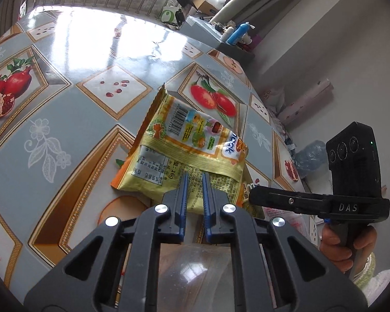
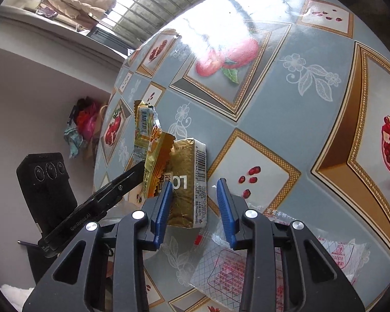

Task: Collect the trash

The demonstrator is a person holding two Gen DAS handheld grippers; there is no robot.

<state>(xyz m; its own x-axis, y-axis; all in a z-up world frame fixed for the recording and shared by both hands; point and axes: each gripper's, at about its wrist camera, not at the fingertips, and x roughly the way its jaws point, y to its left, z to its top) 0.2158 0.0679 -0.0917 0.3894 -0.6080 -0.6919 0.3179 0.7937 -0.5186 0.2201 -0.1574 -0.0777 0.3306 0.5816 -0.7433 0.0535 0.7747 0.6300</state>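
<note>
While daylight glares off its glossy top, the desk (image 1: 52, 140) carries a grey-blue oilcloth printed with framed pomegranates, red fruit, scattered seeds and white flower sprigs. Seen from the left wrist, a yellow snack wrapper (image 1: 184, 145) lies crumpled at the middle of the cloth, its barcode facing up. The left gripper (image 1: 195, 179) has its blue jaws nearly pressed together, pinching the wrapper's near edge. At about 3 o'clock the right-hand tool's black camera block shows, with a hand (image 1: 343, 236) wrapped round its handle. Beyond the desk at 12 o'clock runs a row of window bars, and at 1 o'clock a grey shelf holds a blue bottle (image 1: 238, 32) and clutter.

From the right wrist, a gold drink carton (image 2: 188, 179) lies flat on the cloth beside the upright wrapper. The right gripper (image 2: 195, 188) has its jaws spread on either side of the carton; one pad sits just at its side, the other stands clear. A clear plastic wrapper (image 2: 247, 262) with red print lies at 5 o'clock. Padded bedding (image 2: 78, 0) hangs by the window at 11 o'clock, and colourful bags (image 2: 84, 123) hang against the plain wall at 9 o'clock.
</note>
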